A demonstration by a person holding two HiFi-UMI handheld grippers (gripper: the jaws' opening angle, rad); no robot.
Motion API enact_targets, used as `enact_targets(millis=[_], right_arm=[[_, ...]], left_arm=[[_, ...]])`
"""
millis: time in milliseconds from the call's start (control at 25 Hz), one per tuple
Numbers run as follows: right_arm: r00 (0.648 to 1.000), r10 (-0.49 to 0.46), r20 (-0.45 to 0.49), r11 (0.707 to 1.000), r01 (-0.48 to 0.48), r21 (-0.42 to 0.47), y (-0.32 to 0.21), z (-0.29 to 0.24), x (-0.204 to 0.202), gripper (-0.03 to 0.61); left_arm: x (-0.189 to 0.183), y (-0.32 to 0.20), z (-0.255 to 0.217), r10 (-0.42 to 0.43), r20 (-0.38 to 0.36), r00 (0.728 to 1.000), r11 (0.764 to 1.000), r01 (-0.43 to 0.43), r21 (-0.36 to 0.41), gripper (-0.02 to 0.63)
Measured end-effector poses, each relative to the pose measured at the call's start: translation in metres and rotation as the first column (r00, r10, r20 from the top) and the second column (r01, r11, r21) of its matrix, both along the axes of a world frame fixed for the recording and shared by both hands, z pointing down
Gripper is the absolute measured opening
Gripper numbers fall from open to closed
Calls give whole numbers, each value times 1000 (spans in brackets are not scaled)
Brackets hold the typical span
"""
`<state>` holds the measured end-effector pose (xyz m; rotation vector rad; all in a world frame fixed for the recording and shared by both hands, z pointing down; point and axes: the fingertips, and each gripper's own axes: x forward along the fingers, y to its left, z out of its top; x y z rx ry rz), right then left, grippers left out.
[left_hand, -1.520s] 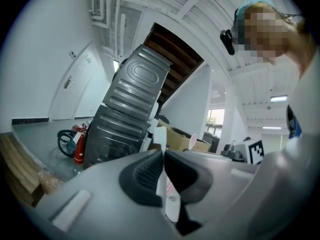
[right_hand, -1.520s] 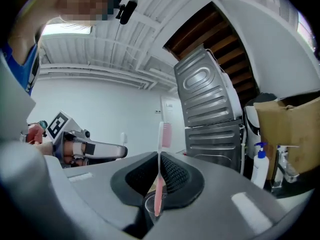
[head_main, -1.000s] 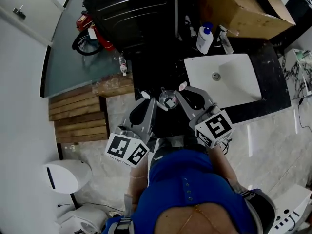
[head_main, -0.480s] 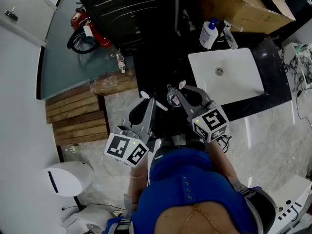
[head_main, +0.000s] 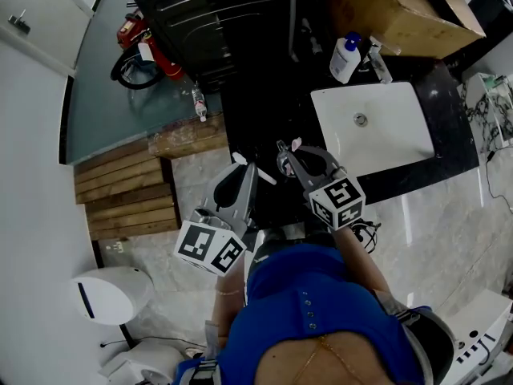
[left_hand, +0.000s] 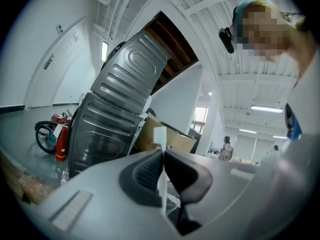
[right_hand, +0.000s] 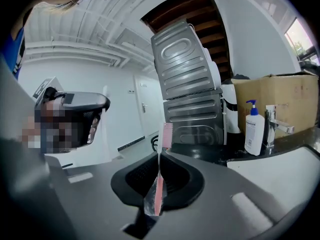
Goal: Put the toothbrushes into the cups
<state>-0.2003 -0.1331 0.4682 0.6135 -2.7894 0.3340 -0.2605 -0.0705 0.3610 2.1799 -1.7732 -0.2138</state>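
The left gripper [left_hand: 163,158] has its two dark pads pressed together on a white toothbrush [left_hand: 162,186], which stands upright between them. The thin white handle passes down through the grip, and the white bristle head rises just above the tips. The right gripper [right_hand: 160,160] is clamped in the same way on a pink toothbrush [right_hand: 158,194]. Its handle is pink with a clear, glassy part low down and becomes thin at the neck, and the small pink head stands above the pads. In the head view both grippers are held side by side in front of the person, near the front edge of the black counter [head_main: 450,127]. The right one leans a little toward the left one. The two brush heads show there as small pale spots at the tips, apart from each other. Between the tips, just beside the right gripper, there is a small round clear thing that seems to be a cup [head_main: 281,164]. It is too small to tell whether the pink toothbrush touches it. To the right of the grippers is the white sink [head_main: 385,147]. Behind it stand a soap bottle [head_main: 345,58] and a cardboard box [head_main: 397,10].
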Motion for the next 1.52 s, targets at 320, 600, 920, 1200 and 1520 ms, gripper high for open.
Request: enact_targets(millis=[320, 600, 920, 1200, 1520], right_arm=[[999, -20, -27, 999, 21, 29, 1, 7, -3, 15], [999, -22, -31, 998, 24, 63, 1, 6, -3, 15], [999, 1, -38, 995, 3, 96, -12, 8, 4, 15], [999, 40, -3, 998, -39, 57, -28, 13, 12, 23], [999, 54, -3, 998, -54, 17, -33, 22, 16, 43]], left_arm=[[-1, 1, 2, -18, -3, 1000, 1000, 18, 3, 9], [1, 2, 2, -30, -5, 1000, 1000, 30, 5, 9], [1, 4, 0, -45, -5, 999, 999, 45, 10, 9], [2, 5, 2, -53, -5, 999, 999, 53, 7, 9], [1, 7, 0, -61, -12, 998, 998, 61, 6, 9]])
